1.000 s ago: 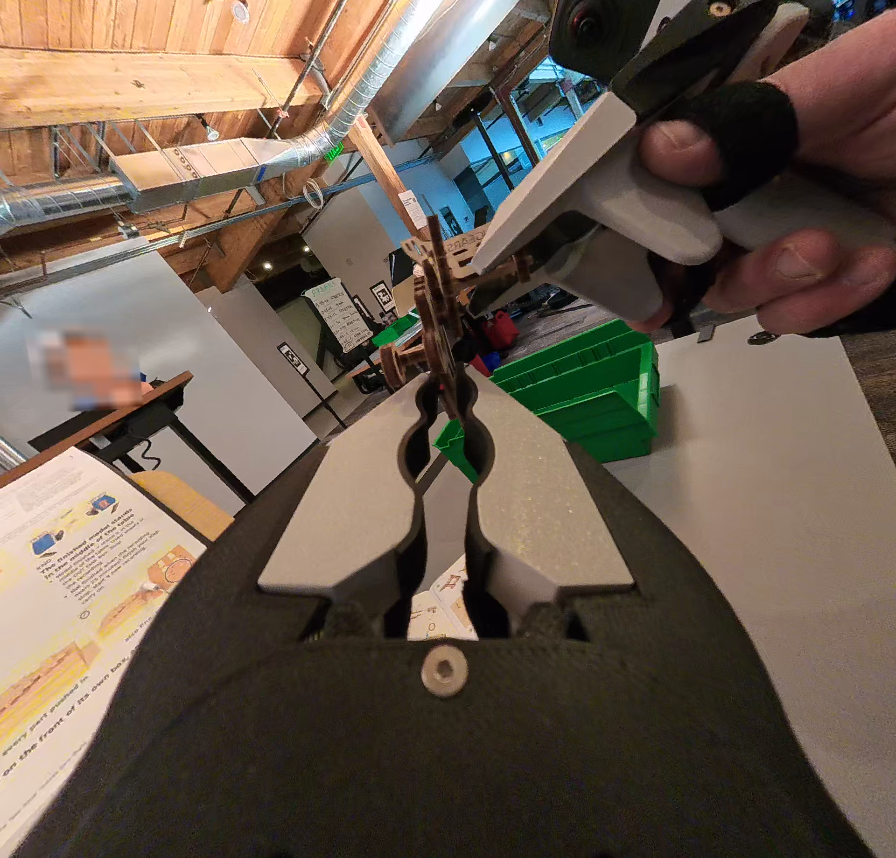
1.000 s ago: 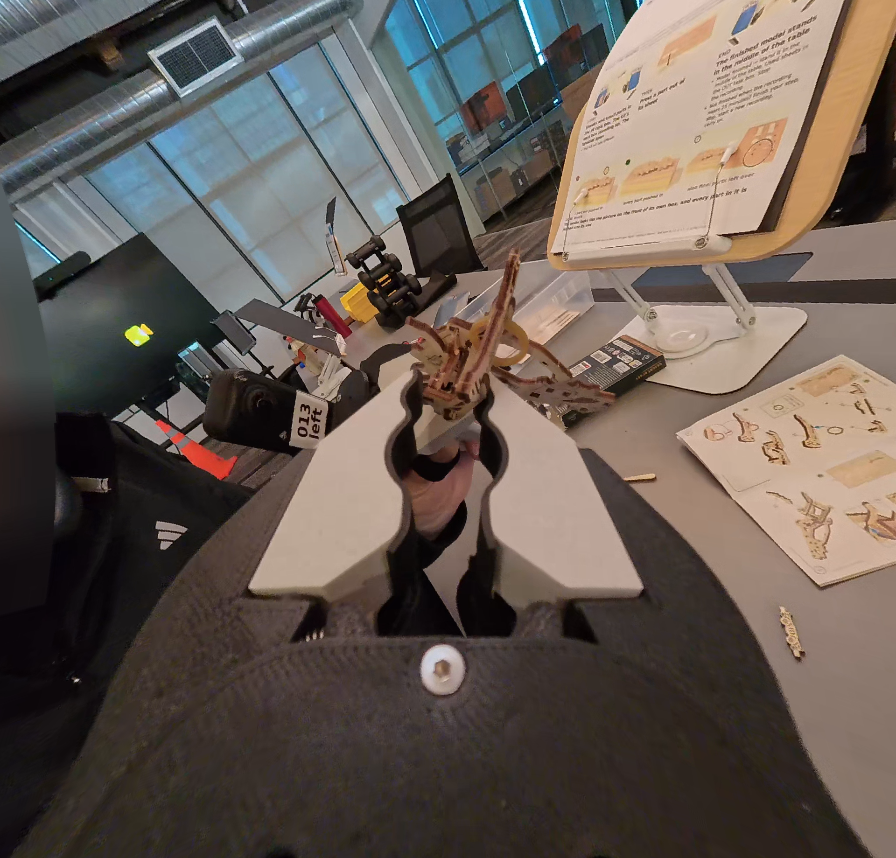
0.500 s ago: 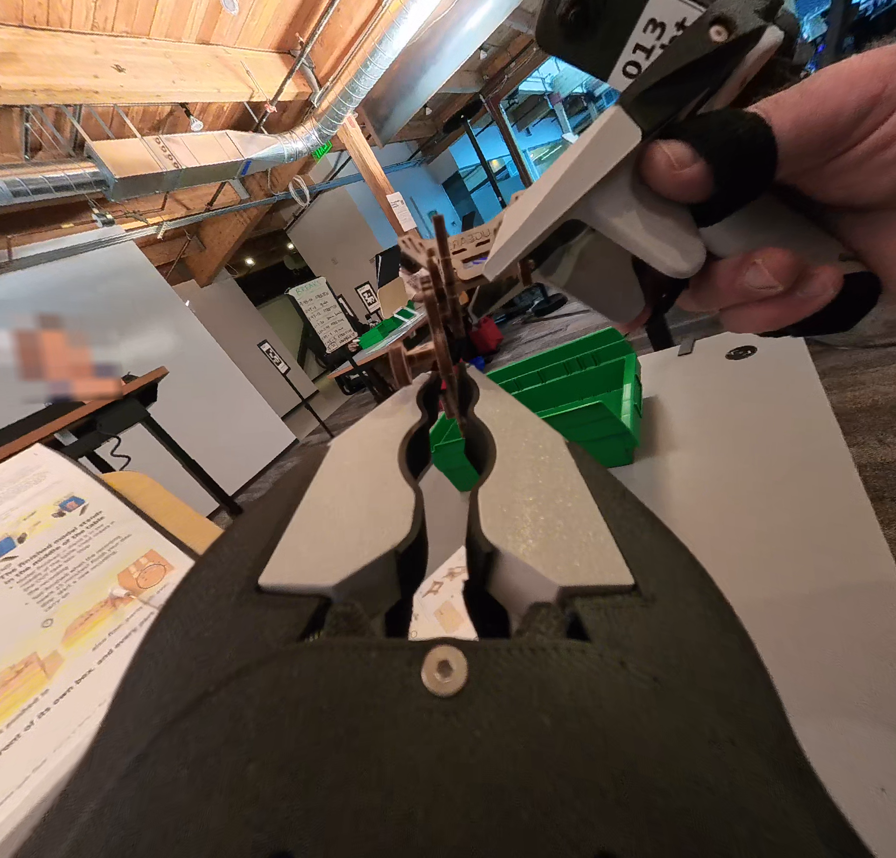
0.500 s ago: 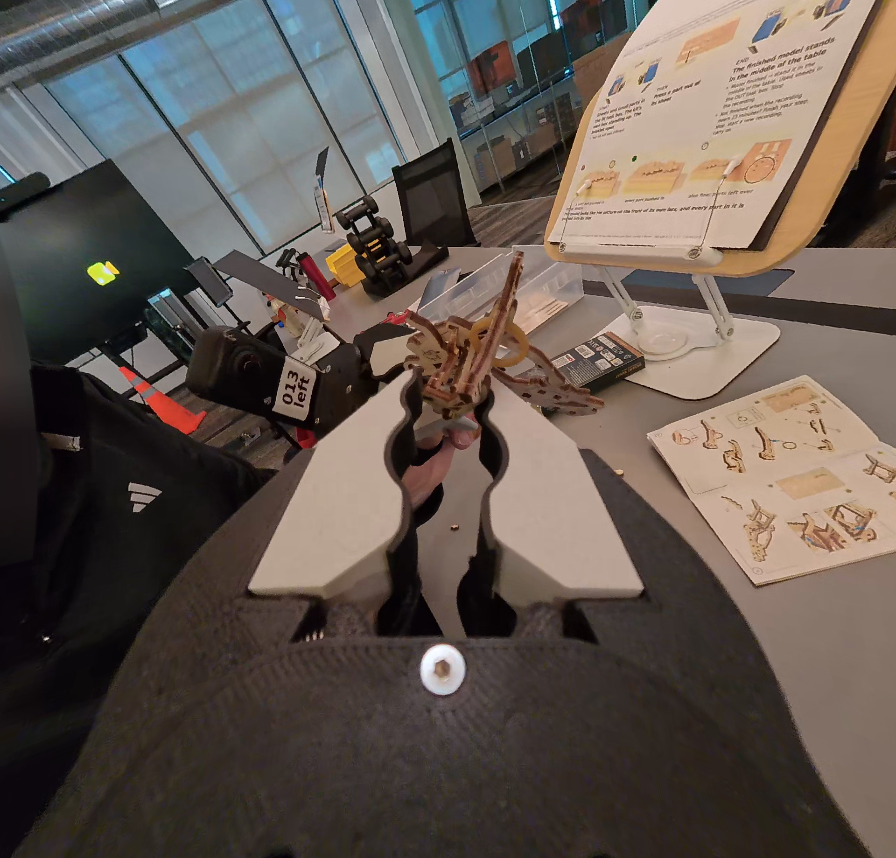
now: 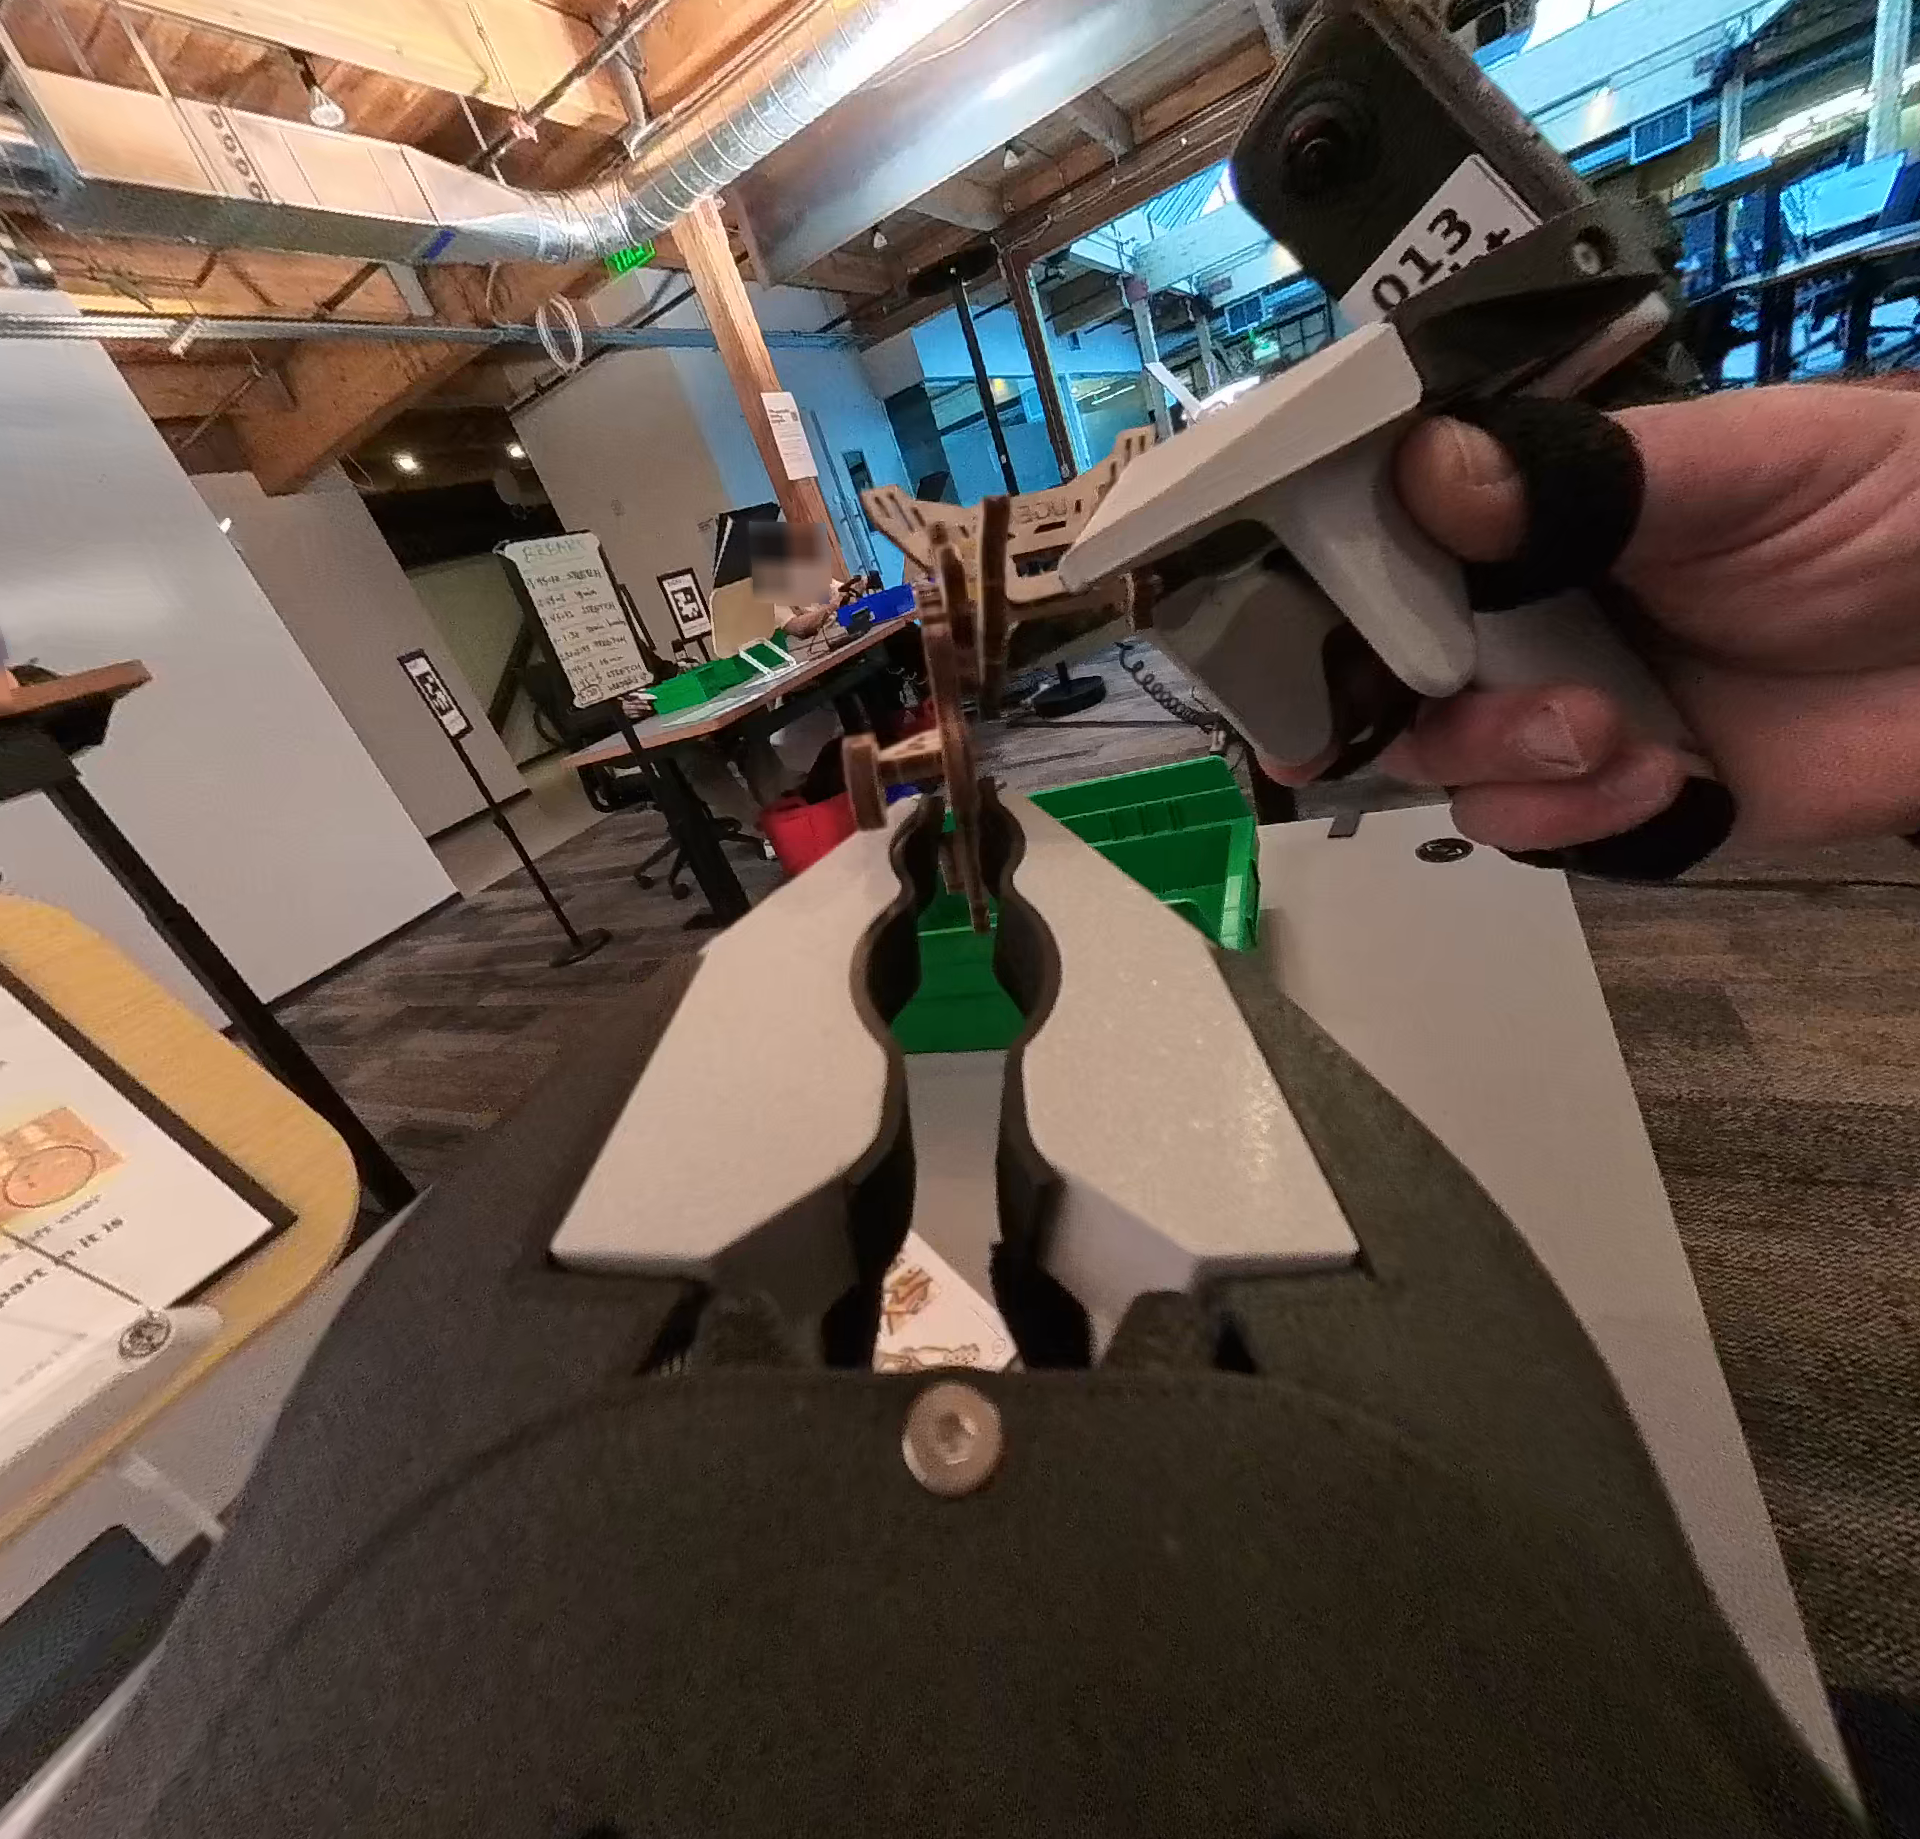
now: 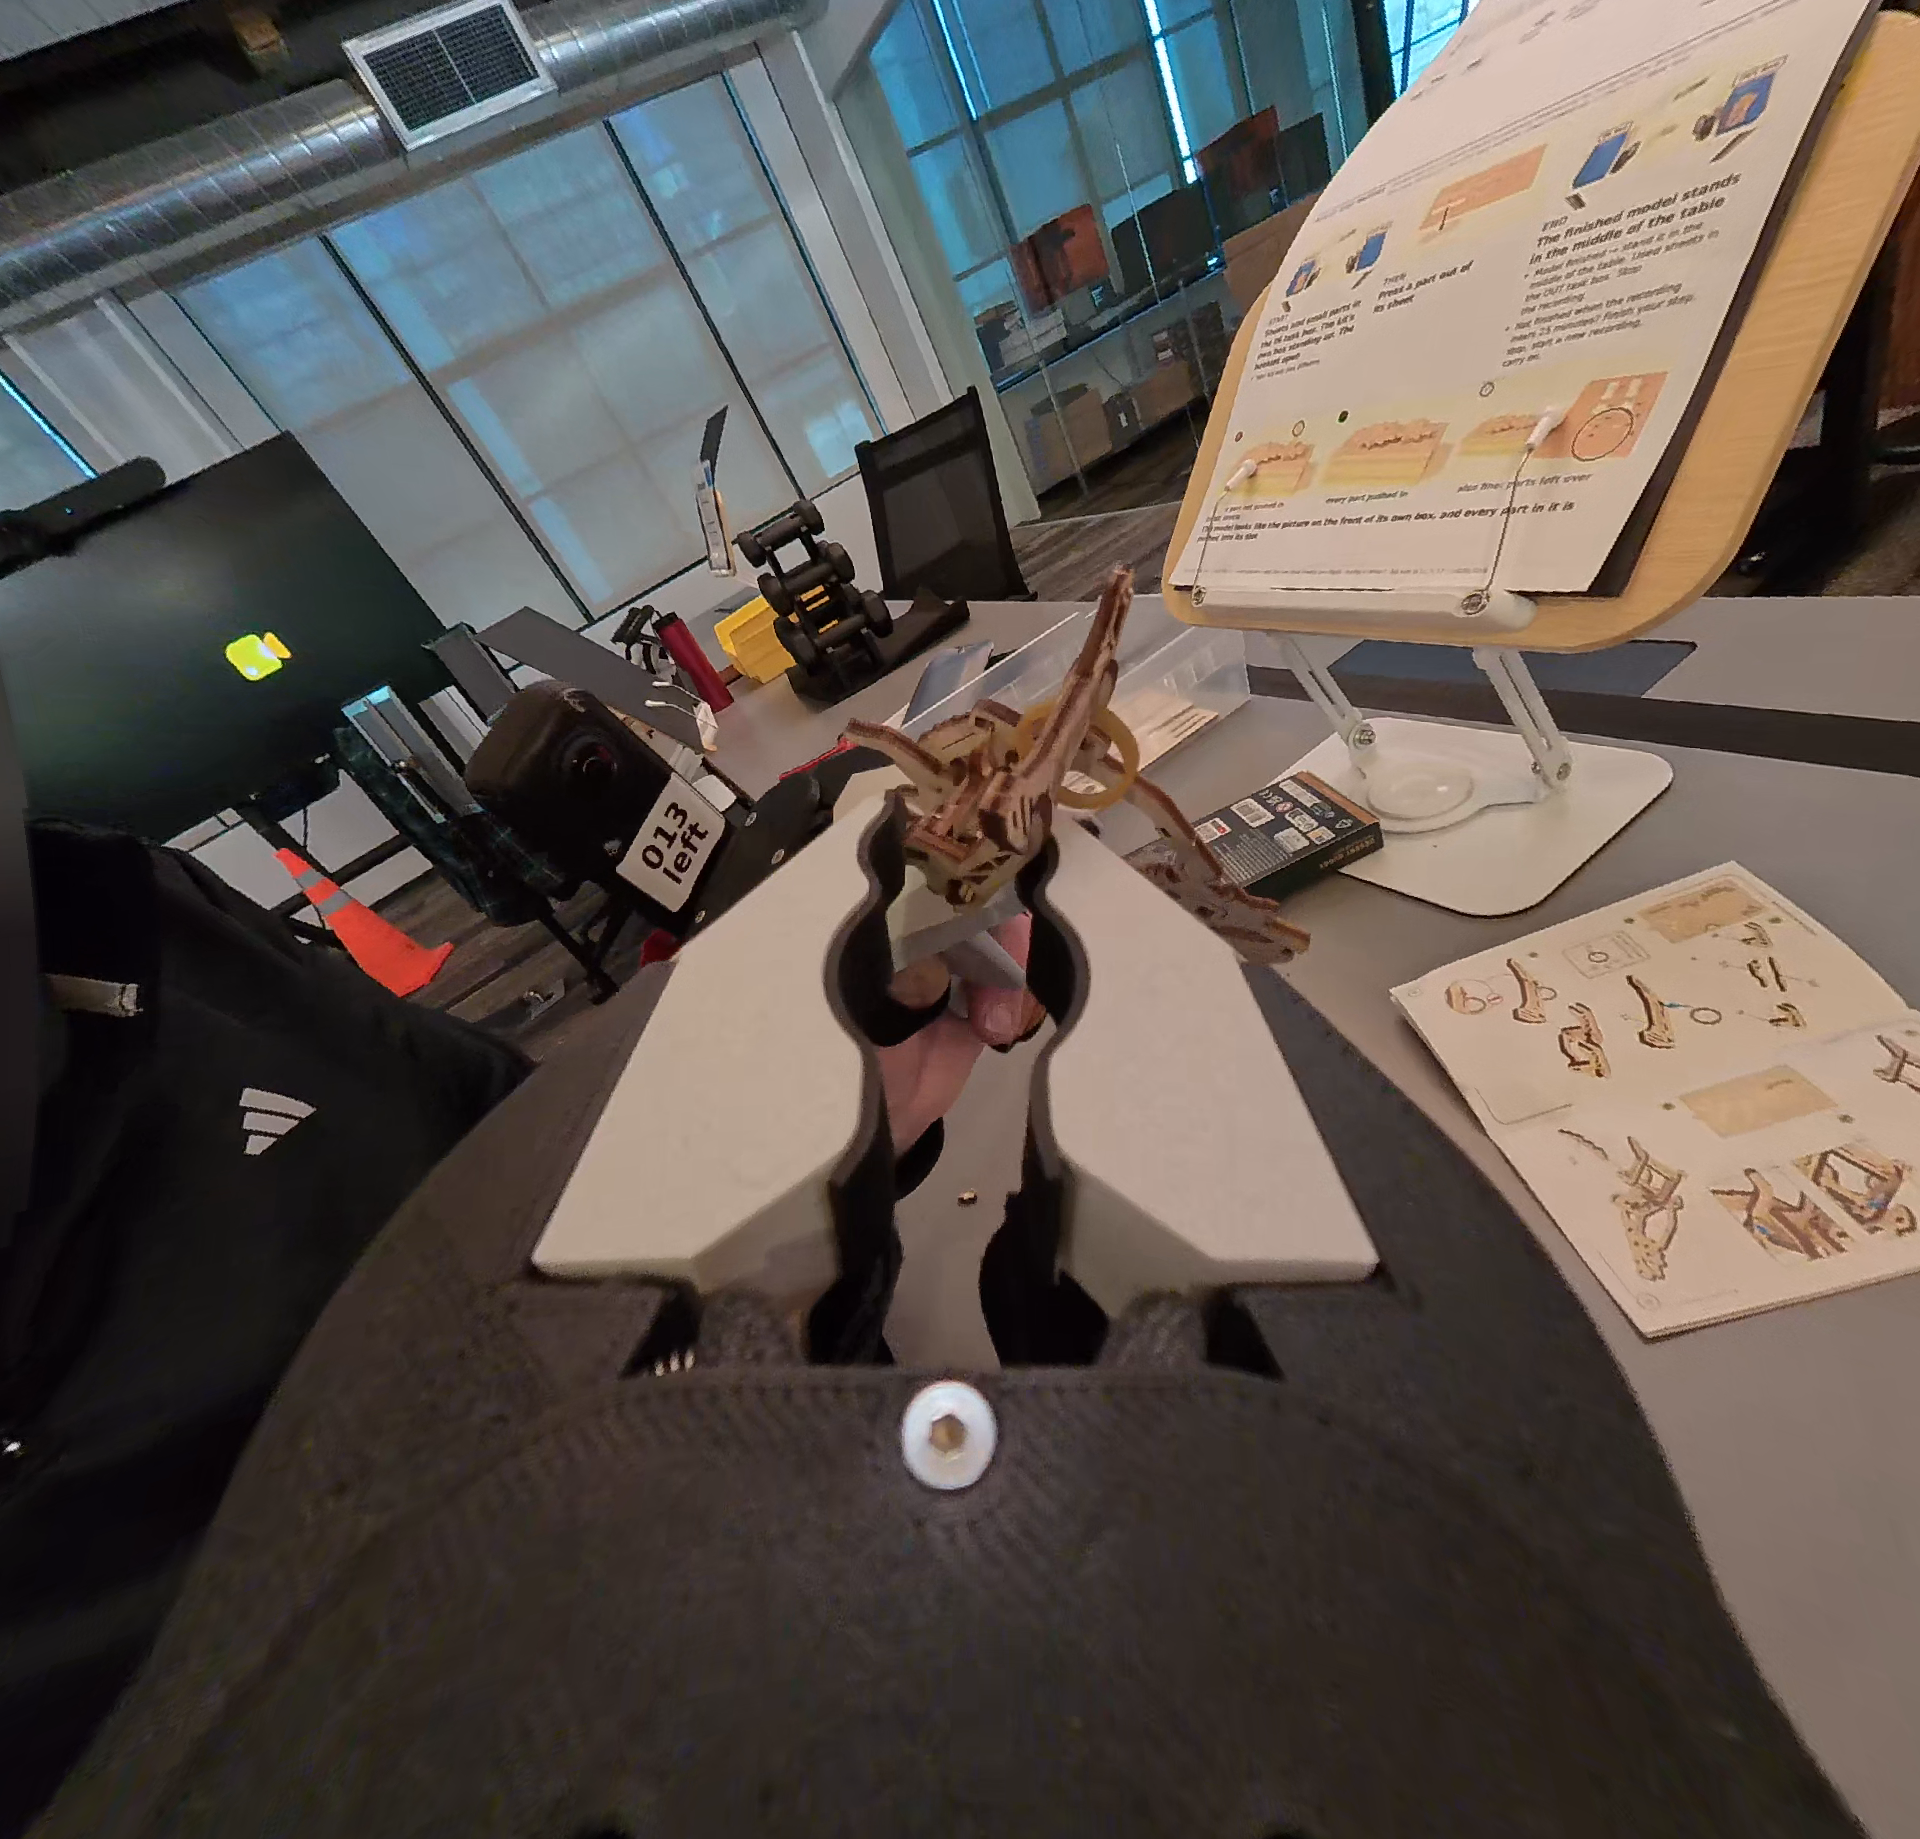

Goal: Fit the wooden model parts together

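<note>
The left gripper (image 5: 961, 833) pinches the thin edge of a wooden model assembly (image 5: 961, 667), held upright above the grey table (image 5: 1455, 1062). Opposite, the right gripper (image 6: 961, 854) is clamped on the same assembly (image 6: 997, 792), a laser-cut creature with a rubber band (image 6: 1081, 761) looped around it. Only the left wrist view takes in the green parts bin (image 5: 1143, 854) behind the model and the person's hand (image 5: 1683, 626) squeezing the right tool's trigger. Only the right wrist view shows the open instruction leaflet (image 6: 1704, 1072), a small dark box (image 6: 1288, 833), a loose wooden part (image 6: 1216, 906) on the table and the stand-mounted instruction sheet (image 6: 1507, 314).
</note>
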Action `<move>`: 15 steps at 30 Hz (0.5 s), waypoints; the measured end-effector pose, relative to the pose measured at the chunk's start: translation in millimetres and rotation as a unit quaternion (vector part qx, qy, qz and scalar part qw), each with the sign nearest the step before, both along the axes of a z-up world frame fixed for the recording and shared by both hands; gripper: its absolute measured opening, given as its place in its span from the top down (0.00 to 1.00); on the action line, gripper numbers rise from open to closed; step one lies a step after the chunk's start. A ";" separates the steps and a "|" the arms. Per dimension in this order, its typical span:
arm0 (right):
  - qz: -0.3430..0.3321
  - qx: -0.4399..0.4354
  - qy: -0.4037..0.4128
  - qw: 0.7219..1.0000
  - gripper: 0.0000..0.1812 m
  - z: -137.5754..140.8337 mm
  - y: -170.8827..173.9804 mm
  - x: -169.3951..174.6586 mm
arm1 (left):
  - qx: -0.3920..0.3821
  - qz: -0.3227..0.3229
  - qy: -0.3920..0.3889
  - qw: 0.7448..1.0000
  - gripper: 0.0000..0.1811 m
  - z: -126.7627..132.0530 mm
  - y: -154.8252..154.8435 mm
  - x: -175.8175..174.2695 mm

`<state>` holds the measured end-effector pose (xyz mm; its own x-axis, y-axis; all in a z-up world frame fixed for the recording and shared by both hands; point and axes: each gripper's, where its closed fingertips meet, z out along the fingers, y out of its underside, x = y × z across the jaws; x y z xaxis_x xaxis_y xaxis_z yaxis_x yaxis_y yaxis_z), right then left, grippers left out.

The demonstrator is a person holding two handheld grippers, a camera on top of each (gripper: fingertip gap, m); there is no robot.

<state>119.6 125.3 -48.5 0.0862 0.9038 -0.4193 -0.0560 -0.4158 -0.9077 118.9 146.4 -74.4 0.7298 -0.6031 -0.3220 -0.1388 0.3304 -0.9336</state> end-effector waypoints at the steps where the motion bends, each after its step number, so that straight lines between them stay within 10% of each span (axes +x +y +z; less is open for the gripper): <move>1: -0.001 0.001 -0.001 1.000 0.91 -0.4 0.8 -0.2 | -0.003 -0.001 -0.004 1.000 0.98 -0.3 0.6 0.0; 15: -0.017 -0.016 0.008 1.000 0.87 1.6 11.7 2.8 | -0.015 0.003 -0.008 1.000 0.98 -3.3 9.0 0.5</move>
<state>122.4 137.0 -46.9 0.1106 0.8860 -0.4503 -0.0844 -0.4430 -0.8925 119.3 155.4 -77.7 0.7385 -0.6077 -0.2921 -0.1256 0.3016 -0.9451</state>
